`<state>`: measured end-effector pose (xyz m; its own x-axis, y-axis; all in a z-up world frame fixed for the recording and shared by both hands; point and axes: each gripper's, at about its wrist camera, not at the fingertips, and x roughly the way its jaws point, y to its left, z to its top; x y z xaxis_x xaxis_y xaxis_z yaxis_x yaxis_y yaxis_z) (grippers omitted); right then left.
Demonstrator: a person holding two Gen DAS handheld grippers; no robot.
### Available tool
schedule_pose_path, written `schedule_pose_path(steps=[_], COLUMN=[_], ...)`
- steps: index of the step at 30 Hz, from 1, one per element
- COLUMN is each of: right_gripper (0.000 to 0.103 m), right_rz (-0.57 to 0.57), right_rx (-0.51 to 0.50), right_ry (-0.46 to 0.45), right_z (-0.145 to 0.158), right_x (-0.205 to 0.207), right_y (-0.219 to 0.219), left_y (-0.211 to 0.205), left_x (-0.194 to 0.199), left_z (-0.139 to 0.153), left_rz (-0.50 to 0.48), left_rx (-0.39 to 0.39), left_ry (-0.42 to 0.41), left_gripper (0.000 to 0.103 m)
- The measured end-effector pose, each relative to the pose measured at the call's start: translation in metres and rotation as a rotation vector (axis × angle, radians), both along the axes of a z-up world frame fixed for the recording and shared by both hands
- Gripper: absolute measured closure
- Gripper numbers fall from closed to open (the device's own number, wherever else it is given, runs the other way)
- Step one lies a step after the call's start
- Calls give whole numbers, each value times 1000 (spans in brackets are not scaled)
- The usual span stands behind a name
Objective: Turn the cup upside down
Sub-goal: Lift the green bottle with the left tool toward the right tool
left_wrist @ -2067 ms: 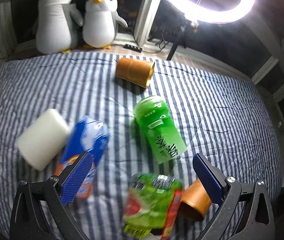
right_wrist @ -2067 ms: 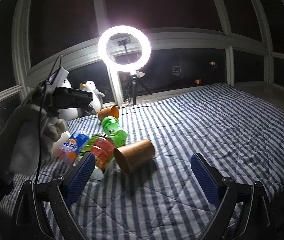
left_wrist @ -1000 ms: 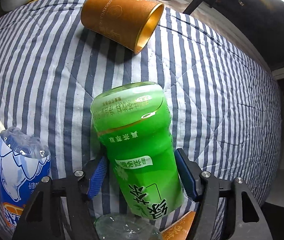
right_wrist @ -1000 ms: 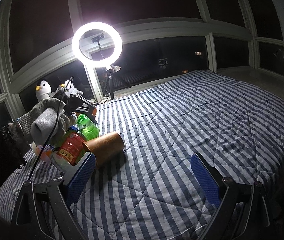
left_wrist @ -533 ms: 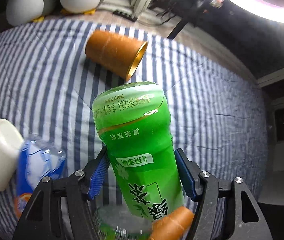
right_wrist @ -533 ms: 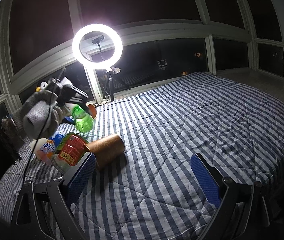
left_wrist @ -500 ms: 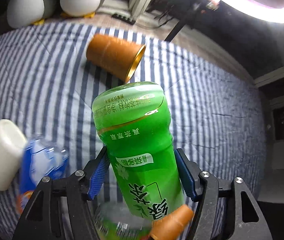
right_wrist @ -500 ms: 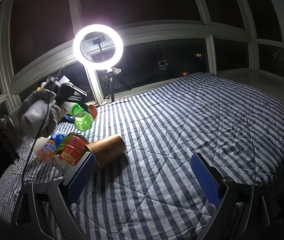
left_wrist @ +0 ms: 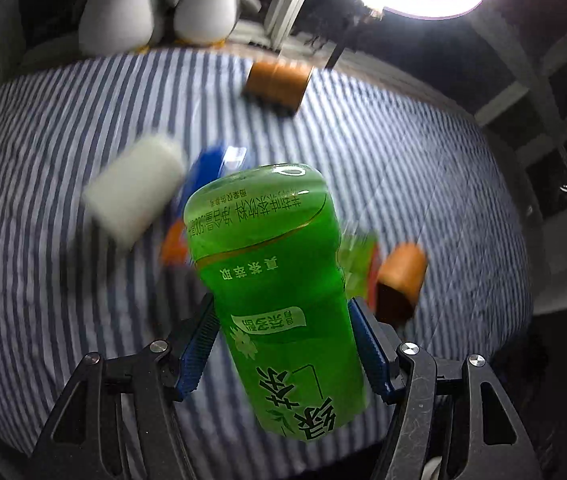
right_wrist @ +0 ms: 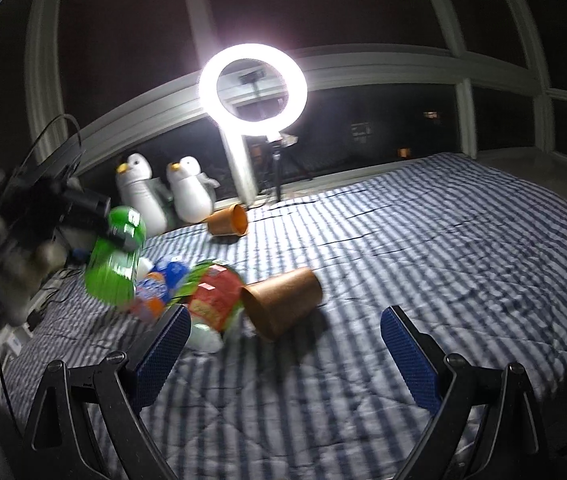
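Observation:
A translucent green cup [left_wrist: 271, 272] with printed characters fills the middle of the left wrist view. My left gripper [left_wrist: 283, 344] is shut on it, a blue pad pressed against each side, and holds it in the air above the striped bed [left_wrist: 43, 160]. In the right wrist view the same green cup [right_wrist: 115, 260] hangs tilted at the left, held by the left gripper [right_wrist: 117, 236] in a gloved hand [right_wrist: 11, 264]. My right gripper [right_wrist: 285, 344] stands open over the bed with nothing between its fingers. Just beyond it a brown paper cup [right_wrist: 283, 300] lies on its side.
Lying on the bed are a second brown cup [right_wrist: 229, 220], a red-and-green cup [right_wrist: 213, 300], a blue-and-orange cup [right_wrist: 163, 280] and a white cup [left_wrist: 135, 192]. Two plush penguins [right_wrist: 163, 196] and a ring light [right_wrist: 252, 89] stand at the window side.
The left gripper closed on the green cup and has lifted it off the bed, higher now than half a second ago. The right gripper has swung closer to the lying cups. Both views are motion-blurred.

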<state>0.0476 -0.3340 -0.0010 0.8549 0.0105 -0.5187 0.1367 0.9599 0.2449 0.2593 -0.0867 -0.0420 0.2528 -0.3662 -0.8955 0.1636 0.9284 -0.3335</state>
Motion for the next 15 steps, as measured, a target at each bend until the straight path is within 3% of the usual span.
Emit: schedule_pose_path(steps=[8, 15], right_gripper=[9, 9], right_rz=[85, 143], right_rx=[-17, 16], right_ry=[25, 88], right_z=[0, -9], right_x=[6, 16], right_y=[37, 50], left_y=[25, 33], left_x=[-46, -48], left_z=[-67, -89], left_rz=[-39, -63], left_rx=[18, 19], left_ry=[93, 100], left_gripper=[35, 31])
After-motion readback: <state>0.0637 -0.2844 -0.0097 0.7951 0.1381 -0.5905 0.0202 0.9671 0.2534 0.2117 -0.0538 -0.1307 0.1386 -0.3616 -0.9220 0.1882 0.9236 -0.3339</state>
